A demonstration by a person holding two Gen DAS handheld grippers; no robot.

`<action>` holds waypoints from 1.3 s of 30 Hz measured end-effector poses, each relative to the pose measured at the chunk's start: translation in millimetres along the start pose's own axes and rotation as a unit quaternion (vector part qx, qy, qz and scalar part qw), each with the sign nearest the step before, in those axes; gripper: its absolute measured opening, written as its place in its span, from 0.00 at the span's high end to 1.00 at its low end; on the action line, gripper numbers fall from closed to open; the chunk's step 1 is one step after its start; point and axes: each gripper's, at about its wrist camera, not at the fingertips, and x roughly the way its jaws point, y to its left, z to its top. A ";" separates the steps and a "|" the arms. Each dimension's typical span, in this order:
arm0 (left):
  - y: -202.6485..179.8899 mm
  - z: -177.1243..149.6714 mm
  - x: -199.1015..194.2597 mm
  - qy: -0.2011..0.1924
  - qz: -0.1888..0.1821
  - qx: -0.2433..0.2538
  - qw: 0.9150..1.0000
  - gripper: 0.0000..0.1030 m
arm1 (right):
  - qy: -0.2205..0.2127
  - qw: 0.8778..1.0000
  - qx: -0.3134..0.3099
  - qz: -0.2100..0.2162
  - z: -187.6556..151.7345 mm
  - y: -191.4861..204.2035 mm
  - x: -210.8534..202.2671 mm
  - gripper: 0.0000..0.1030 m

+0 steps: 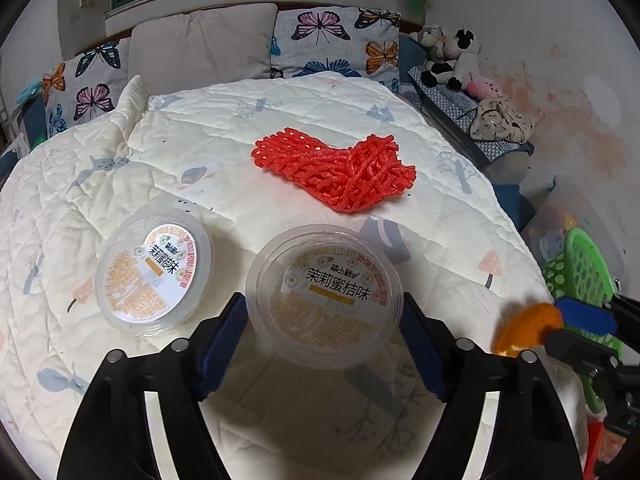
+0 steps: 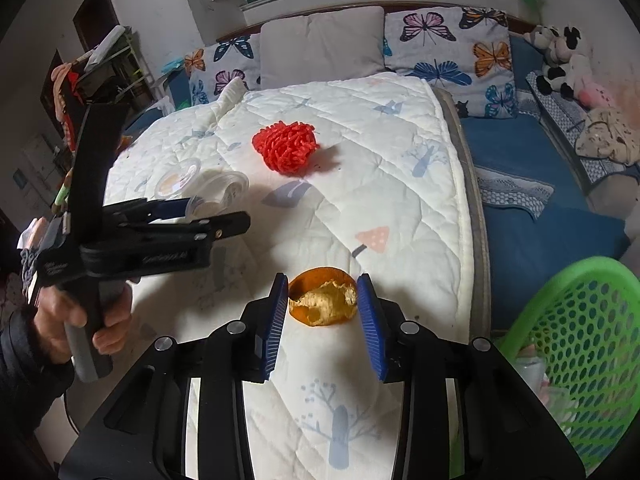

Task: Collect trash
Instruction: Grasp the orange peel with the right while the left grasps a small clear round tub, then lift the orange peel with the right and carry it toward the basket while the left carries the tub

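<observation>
Two lidded clear plastic tubs (image 1: 324,300) (image 1: 154,276) flat on quilt, red foam net (image 1: 340,170) beyond, orange peel (image 2: 323,302) between blue pads, green basket (image 2: 576,344) bedside.

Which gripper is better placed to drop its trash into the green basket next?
Right. The right gripper already clamps the orange peel beside the green basket; the left gripper only straddles a plastic cup.

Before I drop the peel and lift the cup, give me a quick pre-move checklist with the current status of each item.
1. Right gripper shut on the orange peel: ok.
2. Peel clear of the quilt: cannot tell.
3. Green basket beside the bed, to the right gripper's right: ok.
4. Left gripper straddles the nearer plastic cup: ok.
5. Left pads pressing on the cup: cannot tell.
6. Second cup and red foam net not yet collected: not ok.
</observation>
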 end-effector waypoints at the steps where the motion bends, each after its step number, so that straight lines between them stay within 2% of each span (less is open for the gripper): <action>1: -0.4 0.1 0.7 0.000 -0.003 -0.001 1.000 0.35 | 0.000 1.000 0.001 0.001 -1.3 -0.2 -0.9 0.65; 2: -0.9 0.1 1.1 0.001 -0.006 -0.001 1.000 0.40 | -0.001 1.000 0.003 0.002 -2.8 -0.5 -2.0 0.65; 9: -7.8 -1.7 -6.5 -0.010 -0.004 0.011 1.000 0.42 | -0.008 1.000 0.010 0.003 -11.8 -3.7 -13.9 0.66; 10: -8.7 -1.6 -8.4 -0.011 -0.004 0.011 1.000 0.42 | -0.008 1.000 0.012 0.005 -13.4 -5.0 -16.6 0.76; 11: -9.9 -2.0 -11.7 -0.013 -0.006 0.012 1.000 0.42 | -0.008 1.000 0.016 0.007 -14.6 -6.8 -18.8 0.79; 18: -23.3 -5.1 -34.7 -0.033 -0.016 0.027 0.999 0.42 | -0.005 0.999 0.033 0.005 -26.7 -18.1 -27.7 0.79; 21: -24.1 -5.7 -40.9 -0.037 -0.017 0.029 0.999 0.42 | -0.006 0.999 0.043 0.015 -28.0 -20.4 -28.6 0.74; 23: -23.3 -5.0 -42.9 -0.038 -0.015 0.029 0.999 0.42 | -0.009 0.999 0.043 0.011 -26.1 -19.5 -25.4 0.59; 29: -15.5 -5.6 -47.5 -0.040 -0.015 0.022 0.999 0.42 | 0.007 0.999 0.033 0.016 -18.4 -10.2 0.7 0.42; 36: -11.3 -6.0 -48.7 -0.040 -0.015 0.021 0.999 0.42 | 0.024 0.999 0.032 0.003 -15.5 -6.5 30.7 0.41; 37: -10.9 -6.2 -48.9 -0.040 -0.016 0.022 0.999 0.42 | 0.021 0.999 0.024 -0.005 -15.5 -4.0 31.5 0.42; 39: -11.3 -6.2 -48.9 -0.040 -0.015 0.023 0.999 0.42 | 0.020 1.000 0.014 -0.019 -15.7 -1.0 31.5 0.52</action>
